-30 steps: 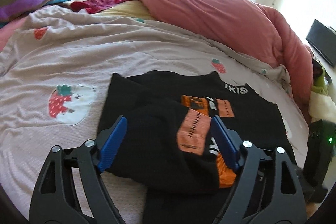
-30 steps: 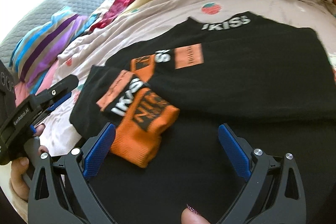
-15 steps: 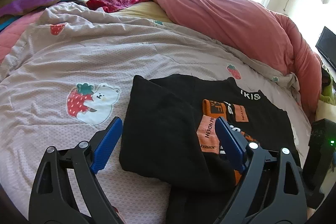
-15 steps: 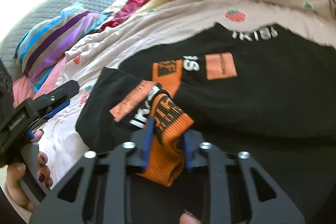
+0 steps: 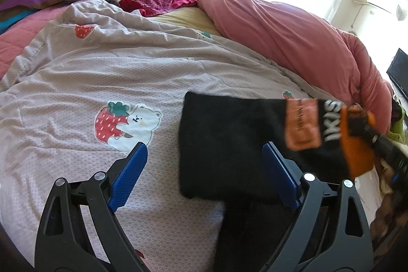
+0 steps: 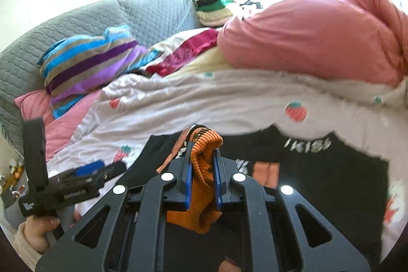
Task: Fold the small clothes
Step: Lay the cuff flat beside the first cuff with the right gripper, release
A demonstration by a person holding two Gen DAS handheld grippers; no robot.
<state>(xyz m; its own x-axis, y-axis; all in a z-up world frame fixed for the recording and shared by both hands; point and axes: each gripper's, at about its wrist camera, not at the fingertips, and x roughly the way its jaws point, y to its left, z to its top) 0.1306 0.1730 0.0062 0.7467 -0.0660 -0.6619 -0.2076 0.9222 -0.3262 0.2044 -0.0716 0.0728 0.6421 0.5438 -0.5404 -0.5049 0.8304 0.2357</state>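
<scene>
There, orange cuff pinched in right tool, left tool agape.

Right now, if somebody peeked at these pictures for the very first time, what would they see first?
Probably the bright orange cuff of the black sweater, pinched in the right gripper, whose jaws are shut on it at the near edge of the bed. Next, the strawberry-and-bear print on the pale blanket, just ahead of the open left gripper. Behind them lie a big pink duvet and a striped pillow.
</scene>
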